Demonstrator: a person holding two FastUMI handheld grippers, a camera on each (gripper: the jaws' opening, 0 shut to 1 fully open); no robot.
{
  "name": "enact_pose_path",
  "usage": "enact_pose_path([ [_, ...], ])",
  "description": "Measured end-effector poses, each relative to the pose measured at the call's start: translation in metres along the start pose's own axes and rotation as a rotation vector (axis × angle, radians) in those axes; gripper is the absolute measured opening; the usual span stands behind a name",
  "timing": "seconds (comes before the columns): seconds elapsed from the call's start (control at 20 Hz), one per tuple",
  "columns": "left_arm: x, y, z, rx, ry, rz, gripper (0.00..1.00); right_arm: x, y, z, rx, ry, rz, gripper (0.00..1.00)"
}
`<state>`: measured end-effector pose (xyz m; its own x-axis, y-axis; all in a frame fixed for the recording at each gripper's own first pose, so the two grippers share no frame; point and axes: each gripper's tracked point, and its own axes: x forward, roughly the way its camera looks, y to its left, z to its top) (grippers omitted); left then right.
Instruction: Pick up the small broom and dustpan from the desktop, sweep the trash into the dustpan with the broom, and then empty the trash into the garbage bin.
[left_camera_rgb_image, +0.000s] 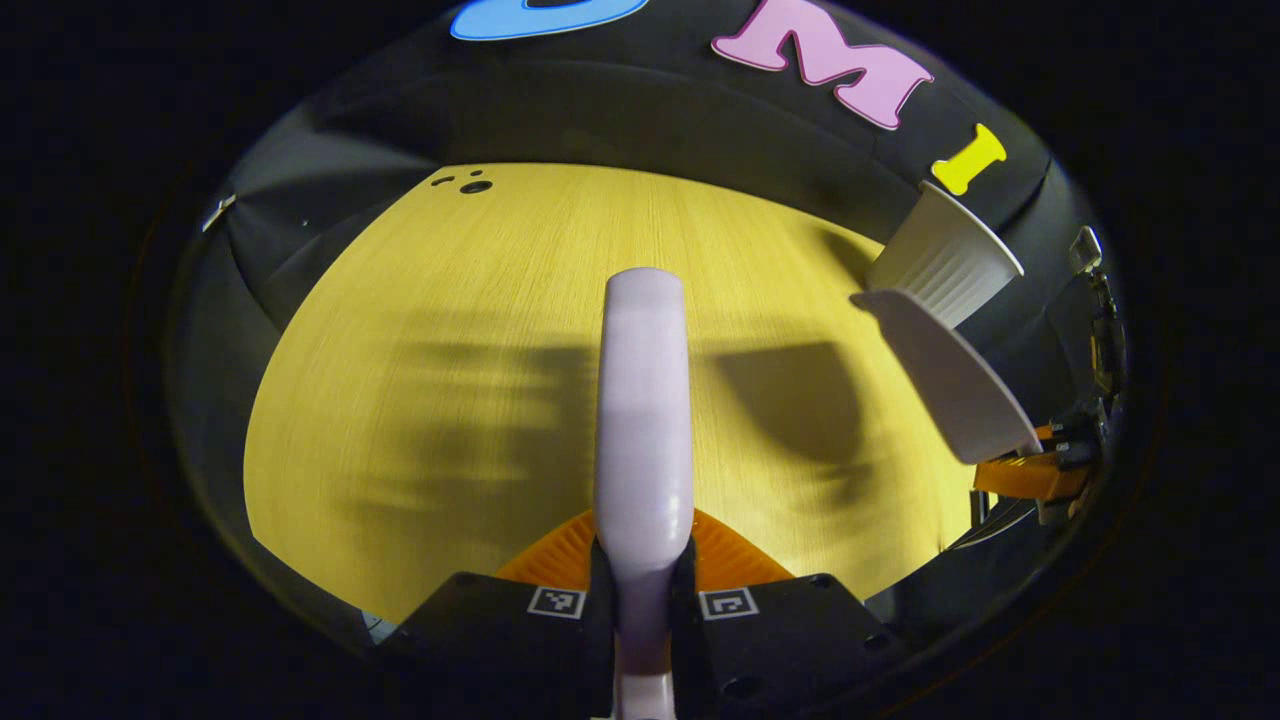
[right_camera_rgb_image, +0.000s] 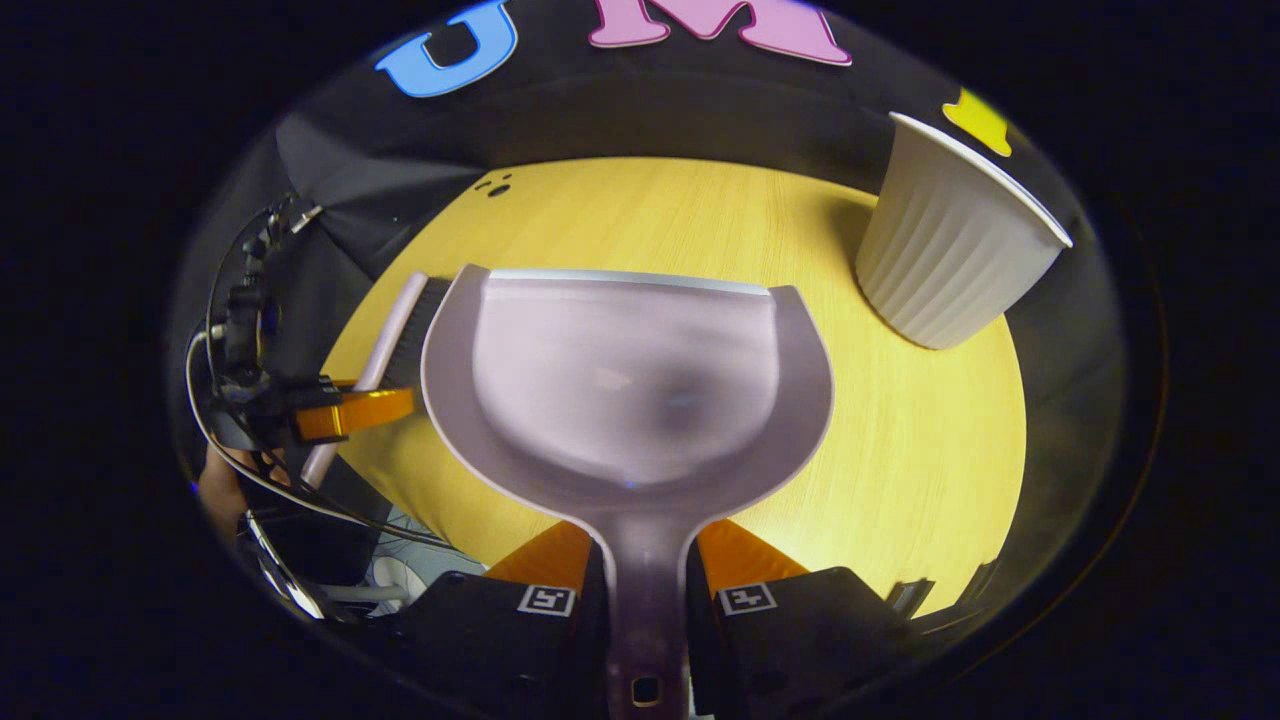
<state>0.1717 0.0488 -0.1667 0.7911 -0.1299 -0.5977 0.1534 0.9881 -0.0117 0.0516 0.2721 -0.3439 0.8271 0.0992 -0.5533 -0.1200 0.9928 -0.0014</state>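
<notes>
Left gripper (left_camera_rgb_image: 645, 590) pinching the broom (left_camera_rgb_image: 645, 400), right gripper (right_camera_rgb_image: 645, 590) clamped on the dustpan (right_camera_rgb_image: 625, 390), ribbed white garbage bin (right_camera_rgb_image: 945, 250) beyond on the yellow desktop (right_camera_rgb_image: 900, 440)

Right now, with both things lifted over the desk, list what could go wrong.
1. The dustpan is held by its narrow handle alone in the right tool; it could twist while tipping.
2. The ribbed white bin stands near the desk's far edge and looks light; bumping its rim could topple it.
3. The broom in the left tool is close to the dustpan; they could collide.
</notes>
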Motion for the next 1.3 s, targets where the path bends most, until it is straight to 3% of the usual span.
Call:
enact_pose_path([
  [0.05, 0.009, -0.002, 0.005, 0.006, 0.012, 0.004, 0.28, 0.009, -0.002, -0.004, -0.022, 0.02, -0.01, 0.37],
  [0.55, 0.055, -0.005, 0.012, 0.107, 0.152, 0.114, 0.29, 0.079, -0.015, 0.0, -0.082, 0.085, -0.14, 0.37],
  [0.65, 0.057, -0.005, 0.01, 0.128, 0.162, 0.137, 0.29, 0.082, -0.024, 0.001, -0.06, 0.078, -0.162, 0.43],
  [0.7, 0.057, -0.006, 0.007, 0.133, 0.171, 0.144, 0.29, 0.083, -0.024, 0.002, -0.045, 0.077, -0.164, 0.38],
  [0.95, 0.062, -0.011, 0.004, 0.149, 0.192, 0.16, 0.34, 0.087, -0.015, 0.004, -0.004, 0.071, -0.129, 0.39],
  [1.0, 0.06, -0.016, 0.005, 0.148, 0.181, 0.147, 0.36, 0.088, -0.011, 0.004, 0.0, 0.071, -0.121, 0.45],
  [1.05, 0.057, -0.018, 0.008, 0.153, 0.168, 0.146, 0.36, 0.088, -0.011, 0.006, -0.001, 0.062, -0.117, 0.58],
  [1.2, 0.046, -0.017, 0.02, 0.165, 0.117, 0.155, 0.79, 0.085, -0.013, 0.011, 0.015, 0.02, -0.106, 1.0],
  [1.25, 0.039, -0.018, 0.024, 0.156, 0.095, 0.152, 0.95, 0.08, -0.013, 0.013, 0.026, 0.001, -0.103, 0.97],
  [1.3, 0.032, -0.02, 0.027, 0.141, 0.068, 0.148, 0.95, 0.072, -0.015, 0.016, 0.032, -0.023, -0.109, 0.98],
])
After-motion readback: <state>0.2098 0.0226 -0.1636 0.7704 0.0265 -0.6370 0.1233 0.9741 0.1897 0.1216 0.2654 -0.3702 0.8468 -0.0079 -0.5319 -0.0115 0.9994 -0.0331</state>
